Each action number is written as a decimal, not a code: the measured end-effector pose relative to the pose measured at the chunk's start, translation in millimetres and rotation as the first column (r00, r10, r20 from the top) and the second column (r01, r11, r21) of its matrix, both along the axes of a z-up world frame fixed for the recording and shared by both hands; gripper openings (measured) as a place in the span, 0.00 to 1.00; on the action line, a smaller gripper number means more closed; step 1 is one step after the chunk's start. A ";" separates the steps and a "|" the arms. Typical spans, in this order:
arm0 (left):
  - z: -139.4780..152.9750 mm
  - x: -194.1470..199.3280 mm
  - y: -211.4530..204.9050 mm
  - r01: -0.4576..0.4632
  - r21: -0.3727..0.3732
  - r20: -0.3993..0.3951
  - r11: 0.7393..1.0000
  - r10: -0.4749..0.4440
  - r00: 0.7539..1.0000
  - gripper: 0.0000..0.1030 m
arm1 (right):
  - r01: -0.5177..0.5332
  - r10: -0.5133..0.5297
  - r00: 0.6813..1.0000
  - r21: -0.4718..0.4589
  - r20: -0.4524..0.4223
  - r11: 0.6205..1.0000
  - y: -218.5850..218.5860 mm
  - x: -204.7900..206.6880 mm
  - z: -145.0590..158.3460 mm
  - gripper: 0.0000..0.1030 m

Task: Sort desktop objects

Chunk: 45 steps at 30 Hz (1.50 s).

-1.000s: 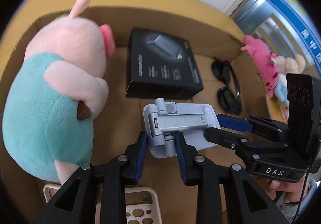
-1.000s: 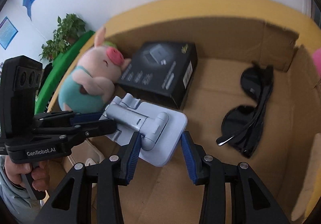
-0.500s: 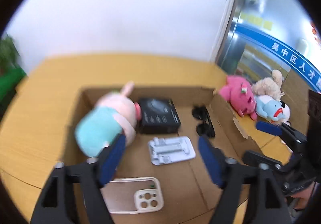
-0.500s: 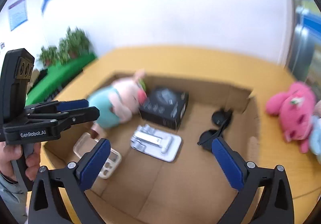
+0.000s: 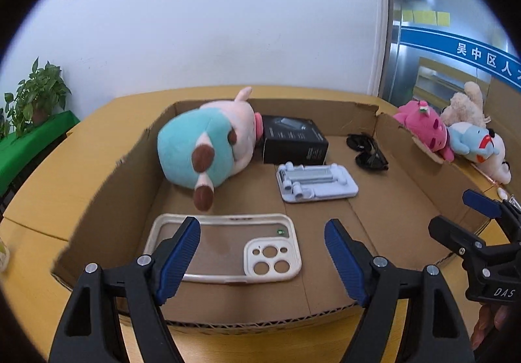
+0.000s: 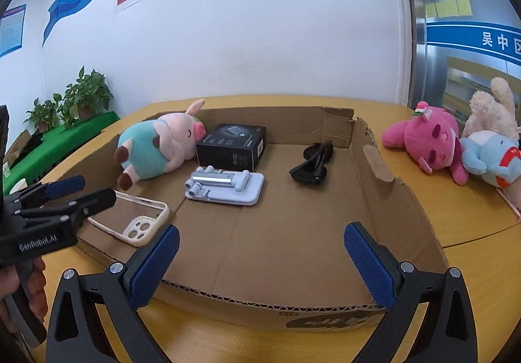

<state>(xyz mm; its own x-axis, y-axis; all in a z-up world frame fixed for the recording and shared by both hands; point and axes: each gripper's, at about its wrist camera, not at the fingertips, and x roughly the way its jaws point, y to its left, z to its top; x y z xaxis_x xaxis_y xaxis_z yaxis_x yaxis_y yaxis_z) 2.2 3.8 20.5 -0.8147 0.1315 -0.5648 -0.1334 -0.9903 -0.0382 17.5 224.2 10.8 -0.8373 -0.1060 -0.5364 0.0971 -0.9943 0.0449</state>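
A shallow cardboard box [image 5: 107, 190] [image 6: 384, 200] lies on the yellow table. In it lie a pink-and-teal plush pig [image 5: 208, 141] [image 6: 153, 145], a black product box [image 5: 293, 140] [image 6: 232, 145], a light-blue folded phone stand [image 5: 316, 182] [image 6: 226, 185], black sunglasses [image 5: 368, 151] [image 6: 312, 162] and a clear phone case [image 5: 228, 249] [image 6: 140, 219]. My left gripper [image 5: 262, 262] is open and empty above the box's near edge. My right gripper [image 6: 260, 265] is open and empty, also at the near edge.
Outside the box on the right lie a pink plush [image 5: 423, 132] [image 6: 426, 138], a blue-and-white plush [image 5: 478, 145] [image 6: 491, 158] and a beige plush [image 6: 491, 112]. Potted plants [image 6: 75, 99] stand on a green shelf at the left. A white wall is behind.
Both grippers let go of the phone stand, opened wide and pulled back up out of the box. The stand now lies flat in the box.
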 end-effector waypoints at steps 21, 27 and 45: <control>-12.3 9.2 4.4 -0.032 -0.036 -0.100 0.999 0.028 0.995 0.87 | 0.033 -0.033 0.998 0.002 -0.056 0.999 -1.2 2.6 -14.2 1.00; -13.0 9.8 4.7 -0.032 -0.036 -0.102 0.999 0.028 0.994 0.87 | 0.031 -0.031 0.998 0.002 -0.058 1.000 -0.8 1.6 -15.3 1.00; -12.8 9.7 4.7 -0.032 -0.036 -0.102 0.999 0.028 0.994 0.87 | 0.031 -0.031 0.998 0.002 -0.058 1.000 -0.9 1.5 -15.1 1.00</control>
